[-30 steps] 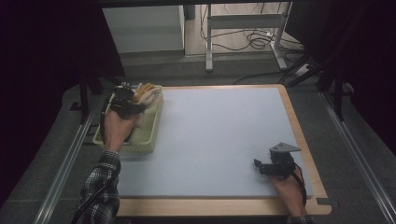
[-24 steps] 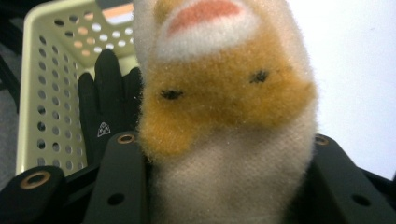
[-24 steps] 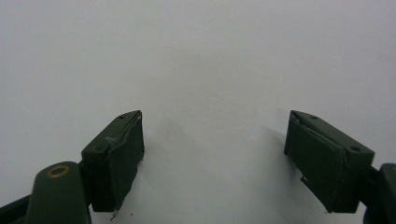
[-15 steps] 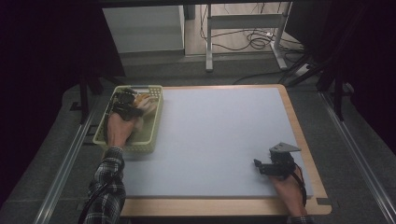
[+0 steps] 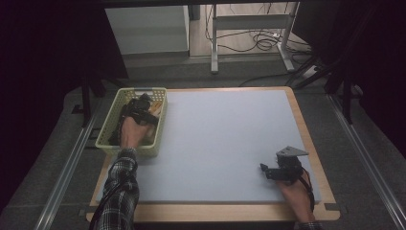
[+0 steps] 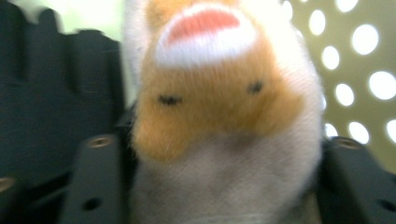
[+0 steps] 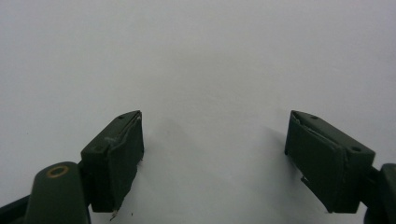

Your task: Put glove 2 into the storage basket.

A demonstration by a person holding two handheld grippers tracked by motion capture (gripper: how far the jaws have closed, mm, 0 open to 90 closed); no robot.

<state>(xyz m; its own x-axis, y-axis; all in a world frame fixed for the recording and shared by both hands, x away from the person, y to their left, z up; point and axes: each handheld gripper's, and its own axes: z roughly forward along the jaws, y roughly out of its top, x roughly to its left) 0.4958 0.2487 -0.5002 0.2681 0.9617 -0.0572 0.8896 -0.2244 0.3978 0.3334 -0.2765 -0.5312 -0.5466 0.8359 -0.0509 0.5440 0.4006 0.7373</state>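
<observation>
A plush toy with an orange and white face sits between the jaws of my left gripper. These jaws have just been opening, and the soft body still fills the gap between them. From above, my left gripper is down inside the pale green perforated basket, with a bit of the plush showing beside it. Near the table's front right, my right gripper rests low over the blue-grey mat. It stands open with nothing between its fingers.
The basket stands at the mat's far left corner, its holed wall close behind the plush. A black object lies in the basket beside my left gripper. A wooden border frames the mat. Table legs and cables are beyond the table.
My left hand has sunk with the plush from above the basket rim down into the basket. The right hand has kept still.
</observation>
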